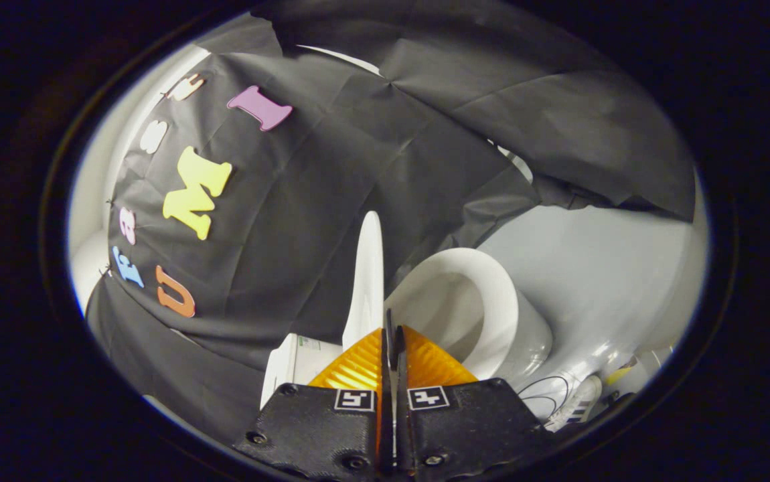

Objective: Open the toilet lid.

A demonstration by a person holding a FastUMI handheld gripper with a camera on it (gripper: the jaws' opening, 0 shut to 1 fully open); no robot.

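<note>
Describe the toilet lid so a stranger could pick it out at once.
Find the white toilet bowl against the black cloth wall. The toilet lid stands raised beside the bowl's open rim, just beyond the gripper and its closed fingers: a thin white blade, edge-on.

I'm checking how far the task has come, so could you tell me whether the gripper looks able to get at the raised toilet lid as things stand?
Probably yes. The gripper has its fingers closed together, their tips right at the lower edge of the toilet lid, which stands raised beside the toilet seat. Nothing lies between them. Whether they pinch the lid, I cannot tell.
</note>
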